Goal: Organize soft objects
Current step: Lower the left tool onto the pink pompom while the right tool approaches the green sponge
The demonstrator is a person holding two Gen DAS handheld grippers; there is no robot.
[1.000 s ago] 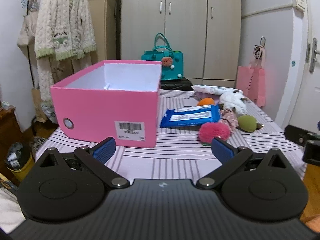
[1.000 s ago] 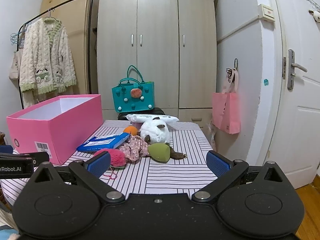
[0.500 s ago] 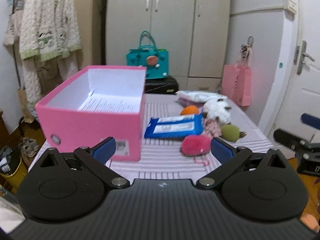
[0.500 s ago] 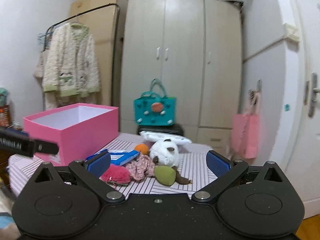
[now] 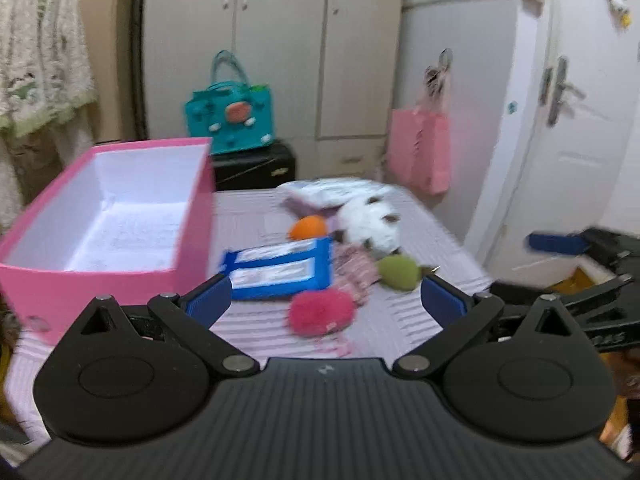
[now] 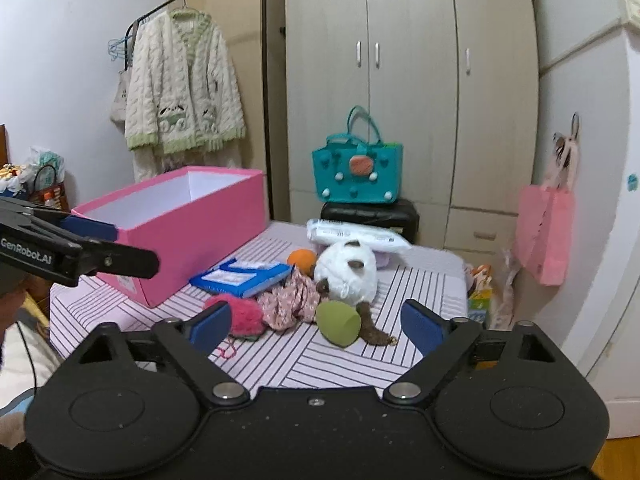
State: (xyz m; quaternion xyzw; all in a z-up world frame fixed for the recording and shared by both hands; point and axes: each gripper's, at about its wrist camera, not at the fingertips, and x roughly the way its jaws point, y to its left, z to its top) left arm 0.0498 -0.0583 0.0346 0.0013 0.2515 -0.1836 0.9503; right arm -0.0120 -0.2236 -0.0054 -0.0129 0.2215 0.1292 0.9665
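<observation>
A striped worktop (image 6: 416,280) stands before a beige wardrobe (image 6: 408,80). On it, an open pink box (image 6: 192,224) sits left of a cluster: blue packet (image 6: 244,276), pink pompom (image 6: 240,316), white plush (image 6: 348,272), green toy (image 6: 338,324). The left gripper (image 5: 324,300) and right gripper (image 6: 316,322) hover released and empty, near the cluster's front edge.

A teal bag (image 6: 357,174) sits on a black case (image 6: 370,216) before the wardrobe (image 6: 408,80). A cardigan (image 6: 182,88) hangs at left.
</observation>
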